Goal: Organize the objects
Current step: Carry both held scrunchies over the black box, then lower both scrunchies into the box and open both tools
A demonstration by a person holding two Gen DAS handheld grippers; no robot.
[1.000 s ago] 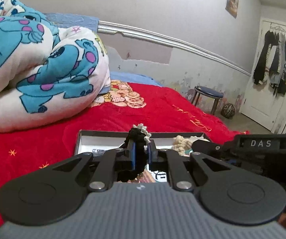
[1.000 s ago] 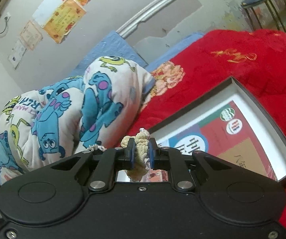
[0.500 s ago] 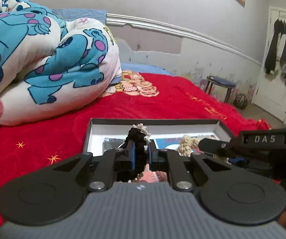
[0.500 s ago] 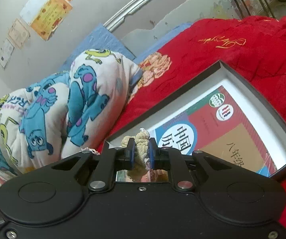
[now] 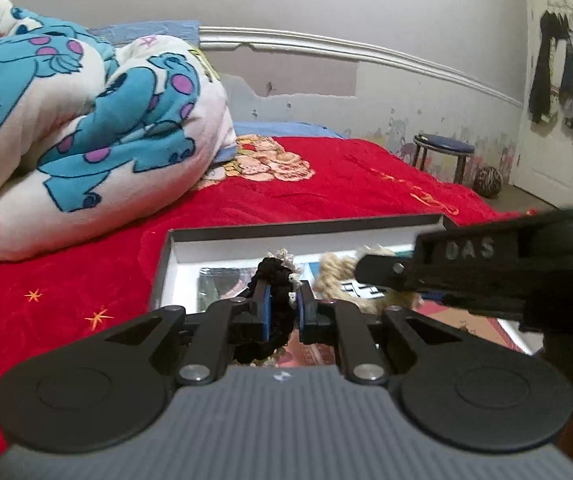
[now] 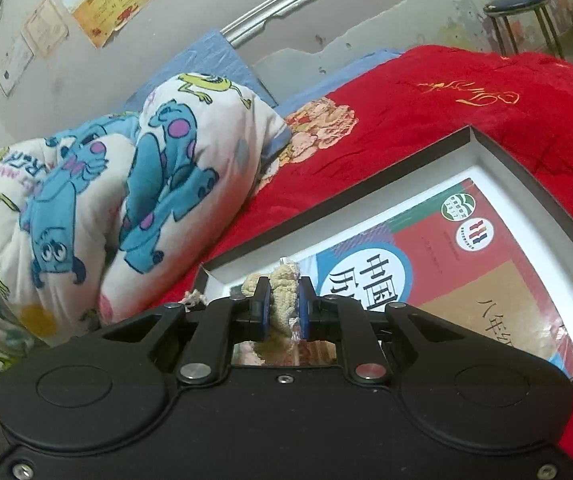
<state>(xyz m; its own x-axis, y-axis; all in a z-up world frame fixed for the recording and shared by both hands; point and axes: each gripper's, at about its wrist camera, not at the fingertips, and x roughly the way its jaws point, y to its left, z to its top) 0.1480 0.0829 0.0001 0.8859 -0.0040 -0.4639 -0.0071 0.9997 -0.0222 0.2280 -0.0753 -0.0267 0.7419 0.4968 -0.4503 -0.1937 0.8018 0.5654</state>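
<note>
A shallow dark box (image 5: pixel 298 227) with white inner walls lies on the red bed cover; it also shows in the right wrist view (image 6: pixel 526 168). A colourful textbook (image 6: pixel 458 264) lies flat inside it. My left gripper (image 5: pixel 283 307) is shut on a black crocheted piece with a pale lace edge (image 5: pixel 276 276), held over the box's near left part. My right gripper (image 6: pixel 282 304) is shut on a cream crocheted piece (image 6: pixel 282 286), held over the box's left end. In the left wrist view the right gripper's body (image 5: pixel 486 268) reaches in from the right with the cream piece (image 5: pixel 336 266).
A rolled monster-print quilt (image 5: pixel 78 128) lies left of the box on the red cover (image 5: pixel 66 280). The wall runs behind the bed. A blue stool (image 5: pixel 442 152), a patterned ball (image 5: pixel 488 182) and a door with hanging clothes (image 5: pixel 562 80) stand at the far right.
Both grippers have come lower and closer over the box while keeping their crocheted pieces. The right gripper's body now reaches further left in the left wrist view.
</note>
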